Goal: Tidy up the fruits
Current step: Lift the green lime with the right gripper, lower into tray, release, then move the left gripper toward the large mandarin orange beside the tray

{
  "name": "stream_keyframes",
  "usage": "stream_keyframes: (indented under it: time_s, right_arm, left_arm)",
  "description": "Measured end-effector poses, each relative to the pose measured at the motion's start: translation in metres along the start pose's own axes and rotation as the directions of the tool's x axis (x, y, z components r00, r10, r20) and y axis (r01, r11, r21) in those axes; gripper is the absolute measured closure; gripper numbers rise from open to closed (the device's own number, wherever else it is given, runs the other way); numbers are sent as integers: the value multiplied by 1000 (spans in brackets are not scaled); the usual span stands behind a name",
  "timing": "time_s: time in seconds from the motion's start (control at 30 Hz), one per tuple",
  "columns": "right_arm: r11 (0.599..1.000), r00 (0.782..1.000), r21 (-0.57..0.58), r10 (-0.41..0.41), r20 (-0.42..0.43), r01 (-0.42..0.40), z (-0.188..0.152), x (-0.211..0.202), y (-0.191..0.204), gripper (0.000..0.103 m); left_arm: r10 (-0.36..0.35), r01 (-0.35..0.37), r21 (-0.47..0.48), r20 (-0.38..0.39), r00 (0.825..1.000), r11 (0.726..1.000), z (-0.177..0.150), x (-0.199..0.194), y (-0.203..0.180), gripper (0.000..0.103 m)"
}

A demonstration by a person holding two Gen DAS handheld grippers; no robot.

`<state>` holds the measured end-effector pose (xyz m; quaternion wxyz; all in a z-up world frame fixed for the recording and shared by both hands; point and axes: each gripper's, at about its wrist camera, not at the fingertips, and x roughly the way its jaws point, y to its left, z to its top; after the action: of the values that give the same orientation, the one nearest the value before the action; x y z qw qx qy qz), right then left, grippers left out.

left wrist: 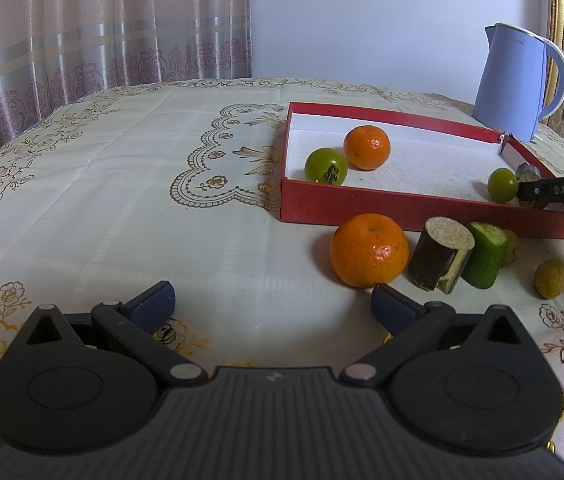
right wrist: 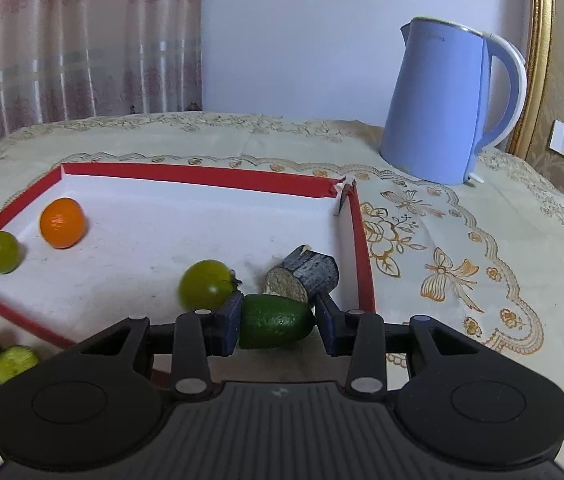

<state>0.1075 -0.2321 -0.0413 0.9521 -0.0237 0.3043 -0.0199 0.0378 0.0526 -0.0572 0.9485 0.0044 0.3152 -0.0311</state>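
My right gripper (right wrist: 278,322) is shut on a green fruit piece (right wrist: 274,322), held over the near right corner of the red box (right wrist: 202,174). Inside the box lie an orange (right wrist: 62,222), two green tomatoes (right wrist: 2,251) (right wrist: 207,285) and a dark sugarcane piece (right wrist: 302,276). My left gripper (left wrist: 274,304) stands open low over the tablecloth, with nothing between its fingers. Just ahead of its right finger sit an orange (left wrist: 369,255), a dark sugarcane piece (left wrist: 440,258) and a green cut piece (left wrist: 486,254). One of the right gripper's fingers (left wrist: 554,191) shows over the box (left wrist: 402,208).
A blue kettle (right wrist: 446,104) stands behind the box at the back right. A small yellow-green fruit (left wrist: 550,279) lies on the cloth to the right of the cut pieces, with another (left wrist: 511,246) behind them. Curtains hang beyond the table's far left edge.
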Motion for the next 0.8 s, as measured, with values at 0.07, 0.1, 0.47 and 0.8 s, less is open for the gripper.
stream_keyframes:
  time_s: [0.07,0.1,0.47,0.8]
  right_arm:
    - [1000,1000,5,-3,2,3,0,3,0,64]
    - [1000,1000,7,-5,-3,5,0,4,-1,63]
    - [999,991,26,18,132,-22,-16,-54,-7,12]
    - [997,995,8,73,71,-73,-56,-79,-11,12]
  left_arm:
    - [0,0,0,0,1000,1000,0,0,1,0]
    - [0,0,0,0,1000,1000,0,0,0,0]
    - [0,0,0,0,1000,1000,0,0,0,0]
    - [0,0,0,0,1000,1000,0,0,0,0]
